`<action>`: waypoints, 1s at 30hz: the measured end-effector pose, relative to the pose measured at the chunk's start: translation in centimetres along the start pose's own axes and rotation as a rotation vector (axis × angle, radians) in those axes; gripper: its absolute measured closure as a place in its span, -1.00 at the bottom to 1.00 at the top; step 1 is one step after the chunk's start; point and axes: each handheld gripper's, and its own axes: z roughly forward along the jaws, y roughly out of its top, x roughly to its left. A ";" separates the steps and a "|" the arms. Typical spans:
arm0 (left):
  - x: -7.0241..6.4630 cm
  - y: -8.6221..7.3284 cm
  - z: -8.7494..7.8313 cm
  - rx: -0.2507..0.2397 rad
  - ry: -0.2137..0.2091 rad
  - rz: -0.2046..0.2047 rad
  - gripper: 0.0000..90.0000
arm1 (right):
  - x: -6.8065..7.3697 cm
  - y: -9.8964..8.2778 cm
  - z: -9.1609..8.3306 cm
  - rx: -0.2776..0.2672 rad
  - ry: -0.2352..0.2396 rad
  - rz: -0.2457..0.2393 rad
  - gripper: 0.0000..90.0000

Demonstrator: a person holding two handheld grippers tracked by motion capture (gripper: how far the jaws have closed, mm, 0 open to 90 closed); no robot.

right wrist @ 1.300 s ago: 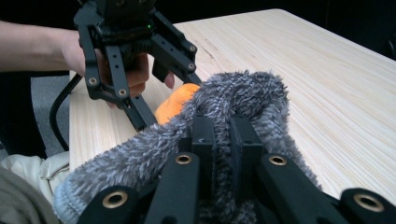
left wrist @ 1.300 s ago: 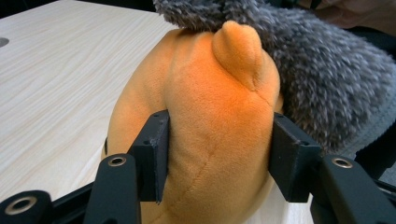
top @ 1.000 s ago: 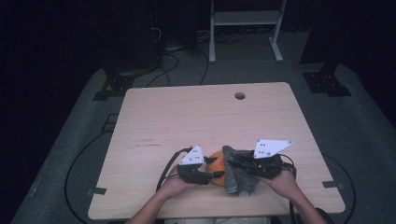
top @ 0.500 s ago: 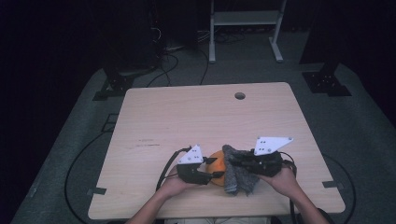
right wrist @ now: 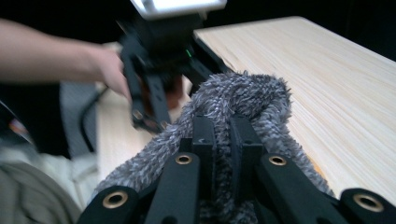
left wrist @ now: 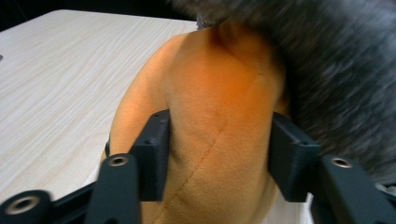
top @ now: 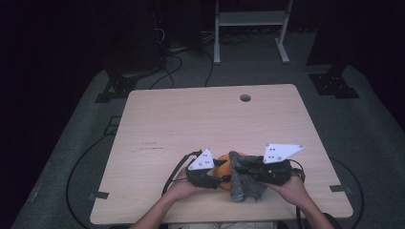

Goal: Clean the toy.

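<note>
Orange toy [left wrist: 210, 121]: soft plush, rounded, short velvety nap, a stitched seam running diagonally across it; sits on the wooden table [top: 191, 119] near its front edge, between the two grippers.
Grey cloth [right wrist: 243, 100]: shaggy, fuzzy yarn, dark grey; draped over the orange toy's right side and hanging toward the table's front edge.
Left gripper [left wrist: 219, 154]: jaws partly spread, pads pressed into both flanks of the orange toy, denting the plush.
Right gripper [right wrist: 222, 140]: jaws nearly together, pinching a fold of the grey cloth just beside the orange toy.
</note>
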 end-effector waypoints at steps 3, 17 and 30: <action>0.6 0.1 -0.8 -0.029 0.006 -0.046 0.15 | -0.9 -0.8 -0.2 -0.004 -0.019 0.037 0.82; 1.6 1.1 -3.7 -0.039 0.059 -0.076 0.19 | -2.4 -1.3 0.1 -0.096 0.010 0.140 0.81; 0.7 2.1 -3.5 0.004 0.063 -0.046 0.19 | -0.5 1.7 0.8 -0.096 -0.011 0.014 0.81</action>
